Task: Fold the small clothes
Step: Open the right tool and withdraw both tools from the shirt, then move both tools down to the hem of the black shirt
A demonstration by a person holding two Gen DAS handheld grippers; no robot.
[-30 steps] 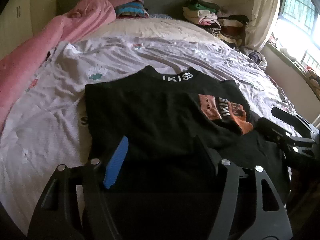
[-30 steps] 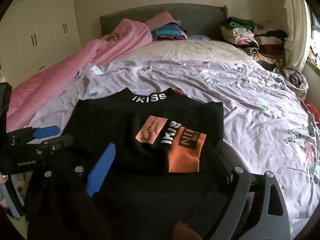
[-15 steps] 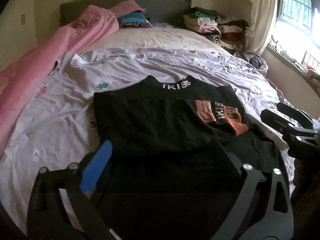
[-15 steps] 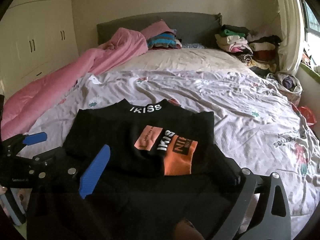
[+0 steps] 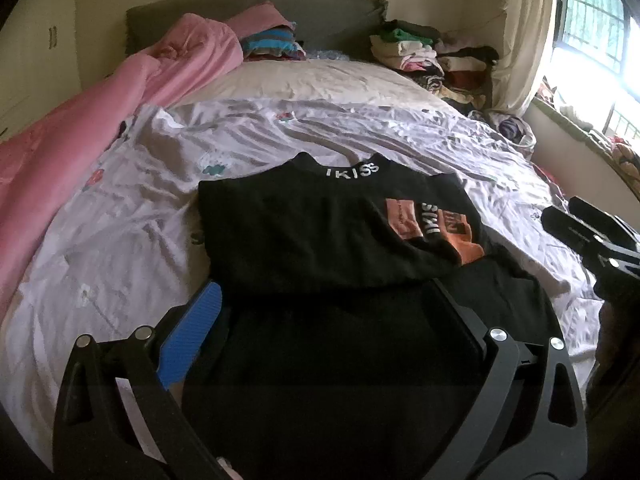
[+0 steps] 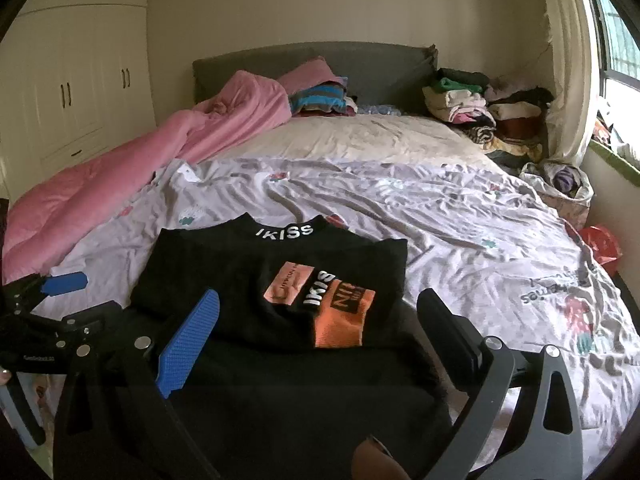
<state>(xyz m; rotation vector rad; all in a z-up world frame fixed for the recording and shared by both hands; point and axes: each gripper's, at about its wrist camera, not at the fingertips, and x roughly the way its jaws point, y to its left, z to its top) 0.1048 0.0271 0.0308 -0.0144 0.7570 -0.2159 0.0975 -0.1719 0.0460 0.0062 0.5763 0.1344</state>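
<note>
A black shirt [image 5: 312,232] with a white "IKISS" collar and an orange patch lies folded on the bed sheet [image 5: 120,240]; its lower part spreads dark toward me. My left gripper [image 5: 322,296] hovers over the shirt's near part, open, with nothing pinched between its fingers. My right gripper [image 6: 320,300] stands open the same way above the shirt [image 6: 248,280], just short of the orange patch [image 6: 344,320]. Each gripper also shows in the other's view: the right gripper [image 5: 576,214] at the right edge, the left gripper [image 6: 80,298] at the far left.
A pink quilt [image 6: 120,184] runs along the bed's left side. Stacks of folded clothes [image 6: 472,104] sit at the head on the right, striped ones [image 6: 320,100] by the headboard. A bag of clothes [image 6: 564,180] and a window are at the right; wardrobes [image 6: 80,80] at the left.
Both grippers have drawn back and up from the shirt. Their jaws have spread wider, the left one markedly. The shirt lies as it did.
</note>
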